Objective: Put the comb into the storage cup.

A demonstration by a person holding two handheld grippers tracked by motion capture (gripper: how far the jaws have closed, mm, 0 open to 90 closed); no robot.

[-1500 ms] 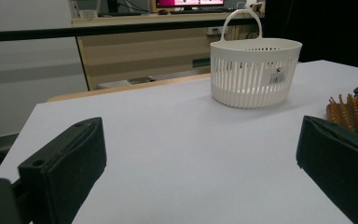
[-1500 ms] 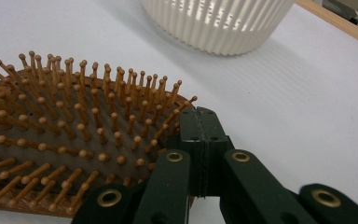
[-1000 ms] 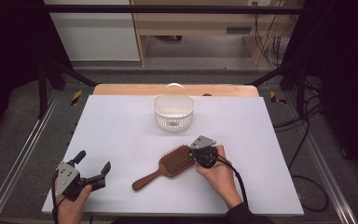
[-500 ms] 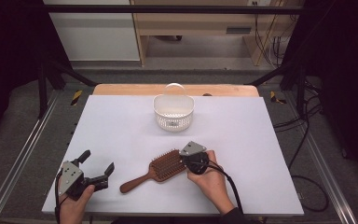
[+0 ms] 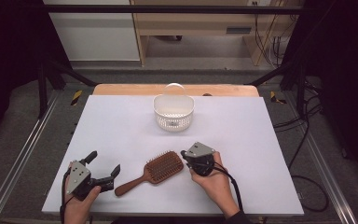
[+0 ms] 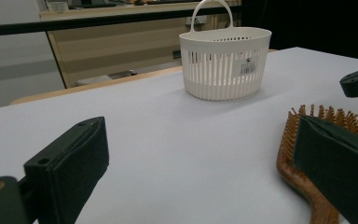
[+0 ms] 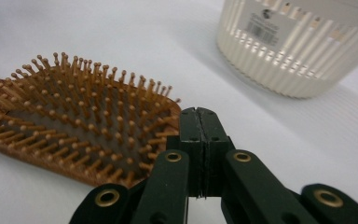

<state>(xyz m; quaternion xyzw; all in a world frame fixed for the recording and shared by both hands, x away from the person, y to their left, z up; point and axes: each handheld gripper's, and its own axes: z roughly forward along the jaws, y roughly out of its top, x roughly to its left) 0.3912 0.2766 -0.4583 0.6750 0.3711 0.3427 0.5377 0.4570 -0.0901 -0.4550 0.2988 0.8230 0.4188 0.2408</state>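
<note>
Brown wooden paddle hairbrush (image 5: 156,170) with upright wooden bristles lies flat on a white rectangular tabletop (image 5: 121,121), near the front edge where the person sits. Its handle points toward the person's left and its broad head toward the right.

Seen from the high view, the right gripper (image 5: 184,154), black with a grey three-cornered plate on top, is held in the person's right hand (image 5: 213,179). Its tip sits just beside the right end of the brush head. In the right gripper view its two black jaws are pressed together with nothing between them, and they rest at the rim of the brush head; whether they touch the wood cannot be told.

At the front left corner of the tabletop, the left gripper (image 5: 104,164) is held in the person's left hand (image 5: 79,205). Its jaws stand wide apart and empty. One jaw tip is just beside the end of the brush handle.

Farther back, near the middle of the tabletop, stands a white slatted plastic basket (image 5: 173,111) with an arched handle, upright and well apart from the brush.
</note>
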